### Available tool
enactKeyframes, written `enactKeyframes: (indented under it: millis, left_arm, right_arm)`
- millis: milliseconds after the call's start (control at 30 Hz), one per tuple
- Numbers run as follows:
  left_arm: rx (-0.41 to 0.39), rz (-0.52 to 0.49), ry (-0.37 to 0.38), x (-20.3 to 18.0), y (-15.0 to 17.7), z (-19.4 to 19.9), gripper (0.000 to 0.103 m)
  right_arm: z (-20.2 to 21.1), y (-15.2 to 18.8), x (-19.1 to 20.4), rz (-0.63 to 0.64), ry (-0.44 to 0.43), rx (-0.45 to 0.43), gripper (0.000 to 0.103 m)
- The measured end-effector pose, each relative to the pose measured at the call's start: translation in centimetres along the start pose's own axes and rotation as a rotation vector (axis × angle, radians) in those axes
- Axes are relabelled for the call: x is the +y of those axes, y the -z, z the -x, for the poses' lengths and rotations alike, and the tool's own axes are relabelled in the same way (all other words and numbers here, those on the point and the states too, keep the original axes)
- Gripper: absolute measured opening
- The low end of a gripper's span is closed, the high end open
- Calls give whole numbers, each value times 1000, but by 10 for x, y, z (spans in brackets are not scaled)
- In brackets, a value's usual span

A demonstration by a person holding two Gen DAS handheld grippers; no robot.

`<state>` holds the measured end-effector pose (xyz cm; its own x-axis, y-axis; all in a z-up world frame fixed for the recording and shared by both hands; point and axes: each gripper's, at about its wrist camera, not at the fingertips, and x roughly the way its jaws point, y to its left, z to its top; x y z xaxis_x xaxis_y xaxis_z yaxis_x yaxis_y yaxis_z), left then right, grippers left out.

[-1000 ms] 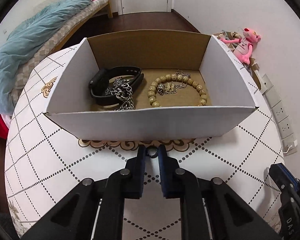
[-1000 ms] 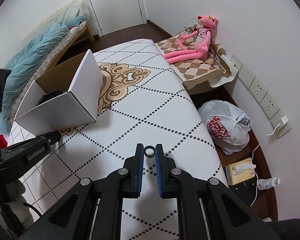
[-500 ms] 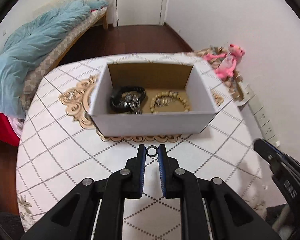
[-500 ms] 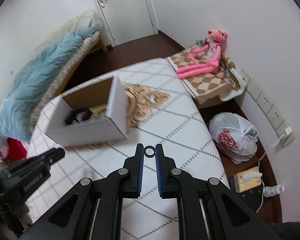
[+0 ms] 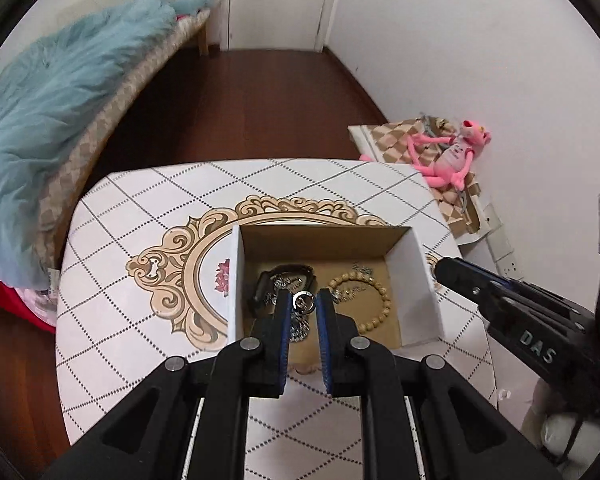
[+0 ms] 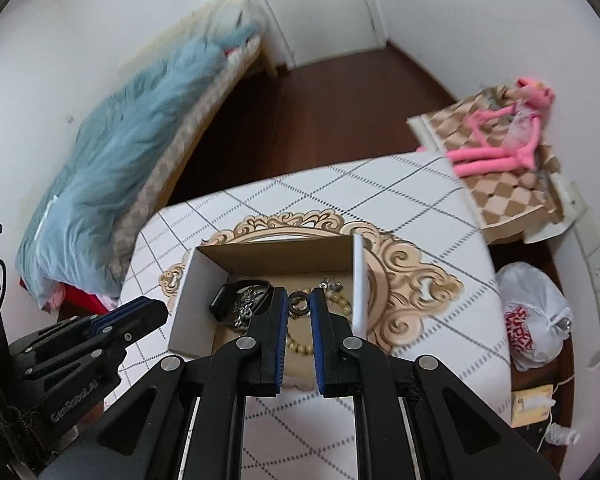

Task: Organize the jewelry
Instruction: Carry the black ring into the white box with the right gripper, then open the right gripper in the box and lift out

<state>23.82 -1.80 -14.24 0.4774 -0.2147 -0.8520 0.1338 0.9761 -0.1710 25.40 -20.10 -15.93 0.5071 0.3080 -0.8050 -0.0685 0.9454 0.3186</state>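
Two grippers, left and right, each nearly closed on a small ring, hover above the box; loosening early could drop a ring outside.

silver ring: pinched upright above box | dark ring: likewise above box | in box: black band, chain, beaded bracelet, possibly tangled

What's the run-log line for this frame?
left gripper: shut on silver ring | right gripper: shut on dark ring | both above box | box: watch, chain, bead bracelet
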Motion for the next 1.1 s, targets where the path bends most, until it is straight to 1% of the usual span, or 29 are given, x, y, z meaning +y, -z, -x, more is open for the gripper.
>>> enactKeyframes:
  millis: [33, 167, 200, 267, 333, 367, 400, 467, 533, 567, 600, 633, 667, 700, 733, 767, 800, 900, 1100]
  left_arm:
    - [21, -6, 4, 2, -6, -7, 10]
    - [74, 18, -8, 7, -18, -20, 11]
    - [87, 27, -11, 8, -21, -23, 13]
    - [104, 43, -16, 12, -25, -26, 15]
    - [98, 47, -27, 15, -28, -25, 17]
    - [93, 46, -39, 17, -30, -24, 27]
    - [86, 46, -50, 18, -30, -22, 50]
    - [74, 54, -74, 21, -32, -18, 77]
    - [62, 55, -90, 25, -31, -14, 78]
    - [63, 55, -102, 26, -30, -13, 78]
    - [63, 54, -121, 28, -28, -12, 79]
    - [64, 52, -131, 29, -27, -12, 81]
    - [65, 50, -151, 31, -25, -11, 93]
    - [61, 52, -167, 32, -21, -10, 101]
    - [53, 52, -175, 33, -18, -8, 101]
    - [45, 50, -189, 34, -14, -6, 101]
    - [36, 46, -207, 34, -9, -4, 101]
    - [22, 48, -235, 33, 3, 2, 102]
    - [16, 57, -239, 30, 18, 19, 102]
  right_arm:
    - [-12, -8, 0, 3, -3, 43, 12]
    - [-42, -27, -3, 16, 9, 156, 13]
    - [-49, -31, -4, 14, 7, 195, 13]
    - [-54, -35, -7, 11, 14, 228, 14]
    - [-54, -39, -10, 8, 31, 229, 26]
    - [-54, -40, -11, 5, 28, 230, 37]
    - [-52, -40, -12, 0, 24, 229, 43]
    - [-47, -41, -13, 2, 43, 219, 44]
    - [-41, -40, -12, 9, 66, 207, 45]
    - [-38, -39, -11, 16, 89, 200, 49]
    - [-36, -38, -11, 20, 105, 193, 59]
    - [-33, -36, -10, 27, 133, 188, 65]
    - [-30, -33, -9, 37, 169, 186, 76]
    - [-28, -30, -8, 42, 193, 183, 83]
    - [-26, -27, -7, 50, 221, 179, 87]
    - [-25, -23, -5, 60, 255, 181, 95]
    - [-24, -18, -6, 63, 292, 186, 100]
    - [-19, -3, -7, 66, 347, 193, 100]
    - [-1, 17, 1, 69, 383, 167, 101]
